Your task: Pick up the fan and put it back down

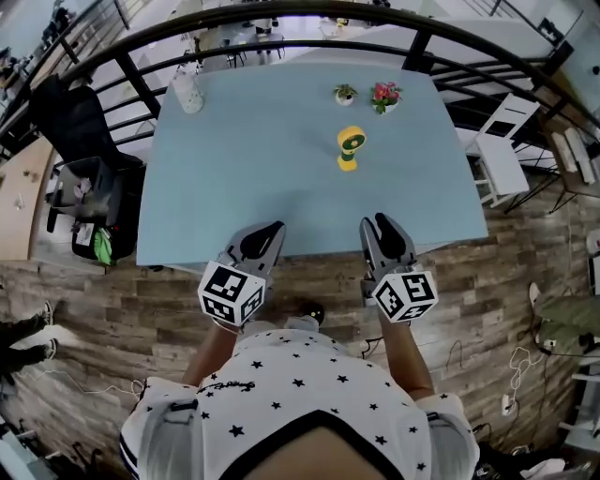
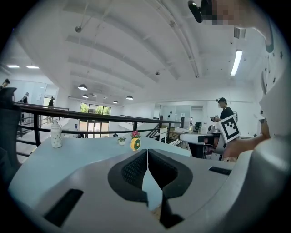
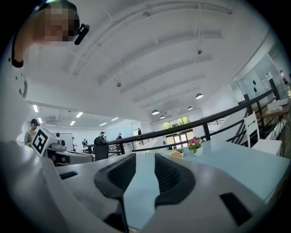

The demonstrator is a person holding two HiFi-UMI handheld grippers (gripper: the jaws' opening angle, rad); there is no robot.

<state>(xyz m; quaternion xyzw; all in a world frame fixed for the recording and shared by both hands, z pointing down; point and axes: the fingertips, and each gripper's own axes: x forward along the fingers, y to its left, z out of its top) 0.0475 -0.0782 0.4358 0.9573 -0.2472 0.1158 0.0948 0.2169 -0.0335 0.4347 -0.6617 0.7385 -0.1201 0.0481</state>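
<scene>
— Yellow fan (image 1: 349, 148), one item. Location?
— Upright on the pale blue desk (image 1: 244, 178), right of centre and toward the far side. Round yellow head with a dark green middle, on a yellow base. Nothing touches it.
— Left hand-held gripper (image 2: 147, 151)?
— Grey body, black ribbed pads. Jaws clenched, the tips meeting, nothing between them. It sits at the near edge of the desk, well apart from the fan.
— Right hand-held gripper (image 3: 144, 159)?
— Same make. Jaws released, with a clear gap showing bare desk between the pads and nothing grasped. Also at the near edge, beside the left one and well apart from the fan, which stands further along the desk in front of it.
— Other items on the desk?
— Small green plant (image 1: 345, 94) in a white pot and pink flowers (image 1: 384, 96) in a white pot, side by side near the far edge, just behind the fan. One white bottle (image 1: 188, 92), upright at the far left corner.
— Surroundings?
— Black railing (image 1: 281, 19) curving round the far side of the desk. Black chair (image 1: 70, 122) to the left, white chair (image 1: 502, 150) to the right. Wood-plank floor (image 1: 112, 309) beneath.
— Operator?
— One person, standing at the near side, in a white shirt with black stars (image 1: 300, 394).
</scene>
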